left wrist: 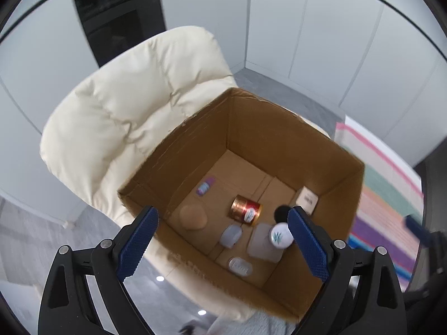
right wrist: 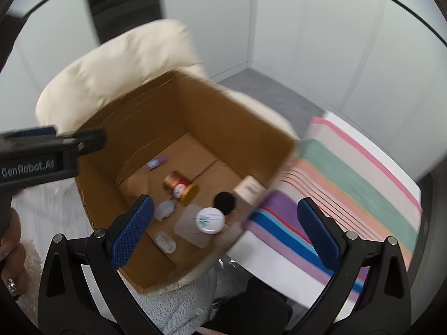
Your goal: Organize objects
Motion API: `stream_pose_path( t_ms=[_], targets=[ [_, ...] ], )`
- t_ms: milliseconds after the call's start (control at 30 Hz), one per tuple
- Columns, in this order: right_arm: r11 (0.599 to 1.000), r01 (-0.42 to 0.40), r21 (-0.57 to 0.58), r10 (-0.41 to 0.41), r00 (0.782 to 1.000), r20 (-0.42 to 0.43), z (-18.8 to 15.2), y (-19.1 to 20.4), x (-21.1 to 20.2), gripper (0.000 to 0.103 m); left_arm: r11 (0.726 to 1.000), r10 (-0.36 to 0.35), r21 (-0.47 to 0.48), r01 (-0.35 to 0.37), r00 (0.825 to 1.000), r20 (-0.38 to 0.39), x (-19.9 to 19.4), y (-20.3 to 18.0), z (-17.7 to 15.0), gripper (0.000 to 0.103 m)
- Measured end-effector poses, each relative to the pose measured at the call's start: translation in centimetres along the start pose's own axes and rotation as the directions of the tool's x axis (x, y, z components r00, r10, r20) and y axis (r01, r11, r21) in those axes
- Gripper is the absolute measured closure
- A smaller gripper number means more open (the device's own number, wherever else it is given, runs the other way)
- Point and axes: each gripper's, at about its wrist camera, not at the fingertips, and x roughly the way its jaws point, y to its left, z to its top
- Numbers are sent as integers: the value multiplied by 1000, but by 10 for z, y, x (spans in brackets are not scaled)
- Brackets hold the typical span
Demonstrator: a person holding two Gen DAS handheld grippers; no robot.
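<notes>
So it looks like most of the sorting is already done: the cardboard box (left wrist: 279, 145) sitting on the cream chair (left wrist: 134, 106) has a bunch of small stuff on its floor. Straight ahead of the left claw (left wrist: 223, 240) and well below it there's a red-and-gold can (left wrist: 245, 208) on its side, a purple little bottle (left wrist: 206, 186) further out, a round tan pad (left wrist: 193, 217) nearer the left pad, a couple of clear plastic cases (left wrist: 230, 235), and a white round-lidded jar (left wrist: 280, 235) tucked right by the right pad next to a black disc (left wrist: 282, 212) and a small white carton (left wrist: 307, 199). What's left I can't really judge, since nothing outside the box shows up as waiting except a striped cloth (right wrist: 349, 195) out to the right of the right claw (right wrist: 223, 231). Both claws are spread wide with nothing between the pads, so empty-handed on both sides. Each one hangs over the near rim of the box, tilted steeply down into it. In the right camera you can see the left tool and the person's hand (right wrist: 11, 254) off to the left, just beside the box edge.
</notes>
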Motion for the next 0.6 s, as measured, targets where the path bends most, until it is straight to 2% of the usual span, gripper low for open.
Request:
stream_pose_path(
  t_ms=[67,133,267,333,400,500,600],
  targets=[
    [995,72,72,-73,997,11,-5,-15,-28,0,997,-22,69,21,1000,12,-22,-10,-1,8],
    [981,108,160,-110,994,1,-11,-33,-60,0,989,-56,139,51,998,27,-48,-22,-4,1],
    [929,98,356,-112,993,20,-28,-64,-114,0,966,-130,235,104,987,94,-101,-47,-14,0],
    [898,119,424,-130,991,-2,-38,-74,-135,0,956,-159,267,124,981,114,-123,-58,-19,0],
    [873,158,462,-161,986,-33,-48,-79,-154,0,938,-182,315,142,978,100,-144,-71,-26,0],
    [842,237,485,-240,969,-57,-62,-83,-183,0,917,-140,382,111,989,48,-158,-90,-36,0],
    [825,273,494,-281,958,-59,-70,-86,-204,0,891,-138,437,122,990,5,-168,-104,-48,0]
  ],
)
